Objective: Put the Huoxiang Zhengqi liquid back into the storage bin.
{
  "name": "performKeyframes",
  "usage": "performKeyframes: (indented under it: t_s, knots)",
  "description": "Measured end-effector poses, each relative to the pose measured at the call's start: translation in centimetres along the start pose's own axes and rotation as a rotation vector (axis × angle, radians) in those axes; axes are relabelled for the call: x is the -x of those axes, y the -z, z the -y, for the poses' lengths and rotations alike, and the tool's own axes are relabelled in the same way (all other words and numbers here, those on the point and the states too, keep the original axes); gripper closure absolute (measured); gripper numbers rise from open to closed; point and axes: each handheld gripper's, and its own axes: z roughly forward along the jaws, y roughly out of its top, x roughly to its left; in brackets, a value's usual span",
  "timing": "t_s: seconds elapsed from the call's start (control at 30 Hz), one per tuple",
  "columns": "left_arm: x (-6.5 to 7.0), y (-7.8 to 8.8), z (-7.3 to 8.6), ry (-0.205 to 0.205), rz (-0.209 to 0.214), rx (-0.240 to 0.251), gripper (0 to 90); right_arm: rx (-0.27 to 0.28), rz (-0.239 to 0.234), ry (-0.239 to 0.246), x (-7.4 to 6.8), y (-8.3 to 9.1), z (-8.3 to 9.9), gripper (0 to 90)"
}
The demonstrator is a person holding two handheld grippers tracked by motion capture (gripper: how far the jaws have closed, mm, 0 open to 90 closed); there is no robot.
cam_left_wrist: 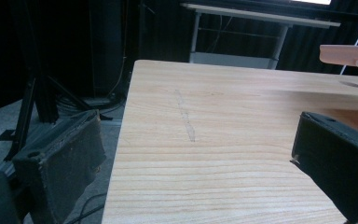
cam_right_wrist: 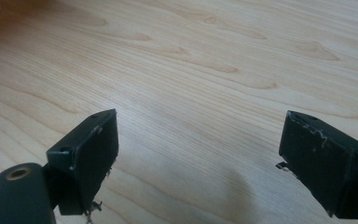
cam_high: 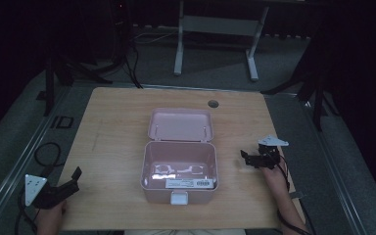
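a pink box point(cam_high: 179, 169) sits at the middle of the tabletop point(cam_high: 112, 132), near the person's edge. its lid point(cam_high: 179, 124) is open and leans back toward the far side. inside the box, pale parts point(cam_high: 176, 171) lie on the floor and a white label point(cam_high: 188, 183) lies along the front wall; what the parts are cannot be told. a white latch point(cam_high: 178, 198) hangs at the middle of the front wall.

the left gripper point(cam_high: 71, 180) is at the near left corner of the tabletop, well apart from the box, pointing toward it. in the left gripper view its fingers point(cam_left_wrist: 63, 163) are spread wide and hold nothing; one finger hangs past the left edge of the tabletop, the other is over the wood. the edge of the lid point(cam_left_wrist: 349, 55) shows at upper right of that view.

the right gripper point(cam_high: 248, 157) is to the right of the box, near it but not touching, pointing toward its right wall. in the right gripper view its fingers point(cam_right_wrist: 91, 154) are spread wide with bare wood between them; they hold nothing.

a grey plate point(cam_high: 34, 187) tops the left gripper, and another plate point(cam_high: 273, 142) tops the right.
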Motion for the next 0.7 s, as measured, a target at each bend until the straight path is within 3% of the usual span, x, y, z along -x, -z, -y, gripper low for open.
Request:
performKeyframes:
  t_s: [0.4,0.57,0.7]
  knots:
    - [0.1,0.0,0.0,-0.002,-0.003,0.000,2.4,0.035,0.045,-0.059,2.2,2.0,1.4,11.5]
    - [0.1,0.0,0.0,-0.002,-0.002,0.000,2.4,0.063,0.046,-0.114,3.0,2.8,1.8,11.5]
    - [0.1,0.0,0.0,-0.001,-0.002,0.000,2.4,0.064,0.068,-0.113,3.4,3.0,2.3,11.6]
